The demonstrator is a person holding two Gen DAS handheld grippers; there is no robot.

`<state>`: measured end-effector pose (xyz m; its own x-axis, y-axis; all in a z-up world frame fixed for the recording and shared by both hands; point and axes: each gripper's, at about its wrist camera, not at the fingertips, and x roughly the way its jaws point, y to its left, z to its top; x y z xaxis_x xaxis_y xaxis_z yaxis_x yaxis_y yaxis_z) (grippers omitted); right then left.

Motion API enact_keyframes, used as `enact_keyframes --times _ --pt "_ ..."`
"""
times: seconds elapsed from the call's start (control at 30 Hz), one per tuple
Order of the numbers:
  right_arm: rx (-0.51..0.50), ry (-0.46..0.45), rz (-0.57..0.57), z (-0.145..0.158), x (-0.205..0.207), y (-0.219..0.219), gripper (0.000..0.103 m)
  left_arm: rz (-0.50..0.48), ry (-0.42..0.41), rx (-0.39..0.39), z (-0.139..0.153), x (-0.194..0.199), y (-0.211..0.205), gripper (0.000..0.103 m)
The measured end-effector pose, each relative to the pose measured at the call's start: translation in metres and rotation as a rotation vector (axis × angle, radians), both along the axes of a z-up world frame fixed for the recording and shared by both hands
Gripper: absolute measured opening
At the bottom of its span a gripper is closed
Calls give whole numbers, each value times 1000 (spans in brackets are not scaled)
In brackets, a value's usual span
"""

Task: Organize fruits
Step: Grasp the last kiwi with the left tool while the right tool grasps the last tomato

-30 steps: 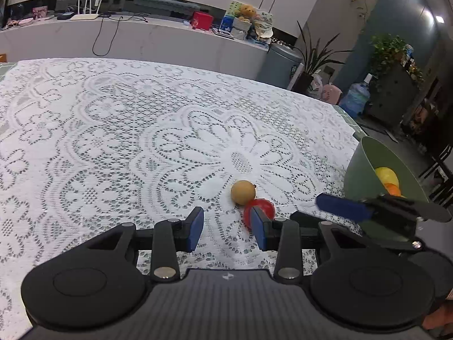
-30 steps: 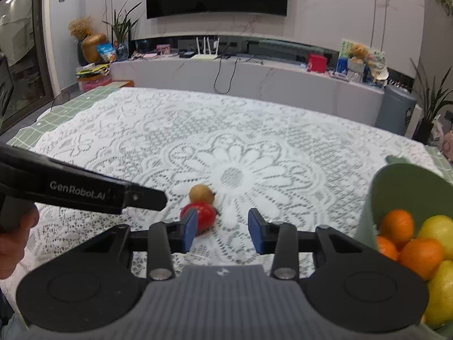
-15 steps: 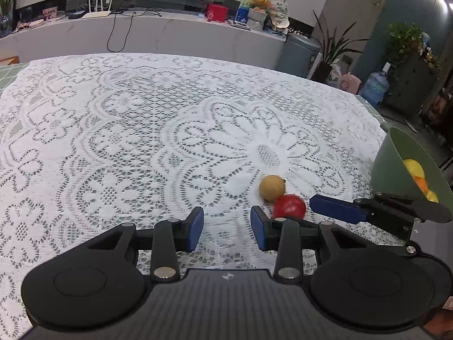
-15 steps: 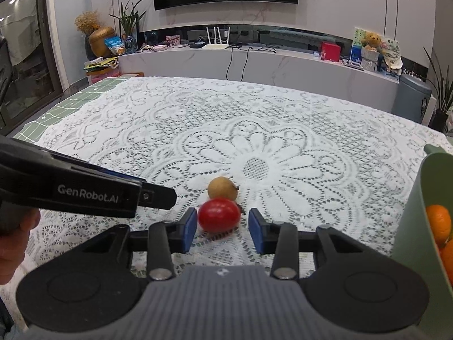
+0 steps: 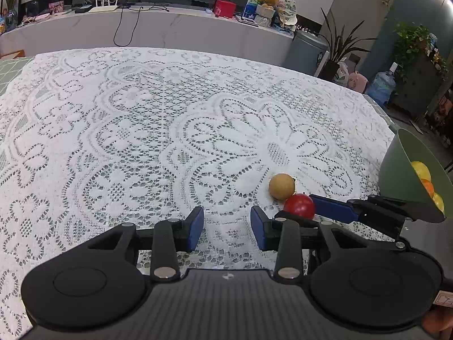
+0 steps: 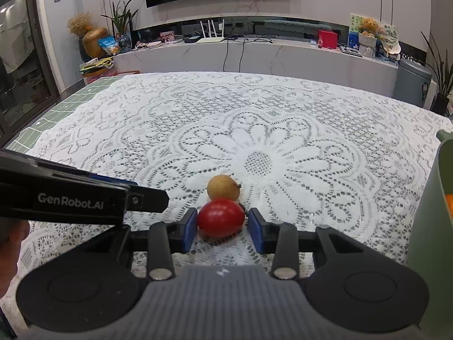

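Note:
A red round fruit (image 6: 220, 216) lies on the white lace tablecloth, touching a tan round fruit (image 6: 222, 187) just behind it. My right gripper (image 6: 222, 228) is open with the red fruit between its blue pads, small gaps on both sides. In the left wrist view the red fruit (image 5: 299, 206) and tan fruit (image 5: 282, 186) lie right of my left gripper (image 5: 227, 226), which is open and empty over the cloth. A green bowl (image 5: 399, 170) holding yellow and orange fruits stands at the right.
The bowl's wall (image 6: 433, 212) stands close on the right of the right gripper. The left gripper's body (image 6: 70, 198) reaches in from the left, near the fruits. The lace cloth (image 5: 141, 130) covers the table to its far edge.
My right gripper has moved forward and left so the red fruit now sits between its pads. The left gripper has shifted slightly left, staying open.

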<state>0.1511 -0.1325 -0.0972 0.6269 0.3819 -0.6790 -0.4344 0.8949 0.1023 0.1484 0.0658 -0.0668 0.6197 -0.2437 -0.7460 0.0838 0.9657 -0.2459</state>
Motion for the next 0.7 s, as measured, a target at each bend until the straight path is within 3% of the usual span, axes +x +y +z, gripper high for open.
enact_keyframes --times 0.43,0.7 --pt "-25 -24 -31 11 -8 -21 34 -43 -28 -28 2 3 -15 44" --pt "-31 -18 -109 10 -1 -44 34 -113 -58 21 -1 15 -42 45"
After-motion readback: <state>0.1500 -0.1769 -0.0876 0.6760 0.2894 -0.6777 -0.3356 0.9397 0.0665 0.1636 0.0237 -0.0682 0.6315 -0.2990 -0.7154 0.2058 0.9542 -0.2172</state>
